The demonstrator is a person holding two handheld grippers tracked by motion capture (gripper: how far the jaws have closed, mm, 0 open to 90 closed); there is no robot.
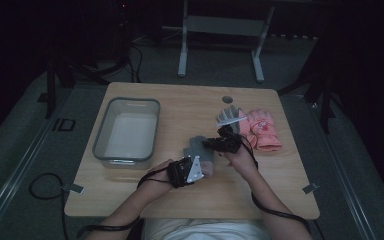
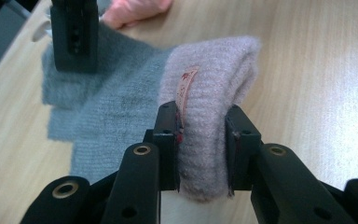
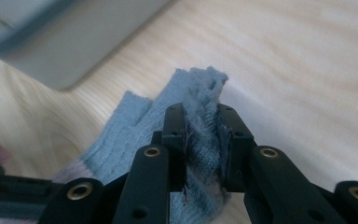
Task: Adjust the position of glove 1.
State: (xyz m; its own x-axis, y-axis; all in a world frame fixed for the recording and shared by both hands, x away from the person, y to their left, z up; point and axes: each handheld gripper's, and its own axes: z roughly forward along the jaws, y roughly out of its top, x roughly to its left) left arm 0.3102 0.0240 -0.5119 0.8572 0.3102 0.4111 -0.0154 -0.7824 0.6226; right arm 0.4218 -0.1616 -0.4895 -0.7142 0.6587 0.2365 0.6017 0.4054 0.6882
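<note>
High view. We see the grey glove (image 1: pixel 200 152) lying on the wooden table (image 1: pixel 180 200), just right of the grey bin (image 1: pixel 126 131) and below-left of the pink gloves (image 1: pixel 264 131). The left gripper (image 1: pixel 196 167) grips the near end of the grey glove, while the right gripper (image 1: pixel 211 145) grips its far end; a second grey glove (image 1: pixel 230 116) lies just beside the pink gloves. The glove spans the gap between the two grippers.

Left gripper view. We look along the left gripper (image 2: pixel 201 149), whose jaws are clamped on the glove's cuff (image 2: pixel 207 107): the folded cuff sits squarely between the two black pads, bulging above and below them. The cuff is a pale lilac-grey ribbed knit with a small reddish label sewn to its edge. The glove's darker blue-grey body stretches away from the cuff toward the other gripper.

Right gripper view. We look along the right gripper (image 3: pixel 203 144), whose jaws are pinched on the bunched knit at the finger end of the grey glove (image 3: pixel 135 126). Fuzzy blue-grey finger tips stand up past the pads, toward the bin (image 3: pixel 74 42).
</note>
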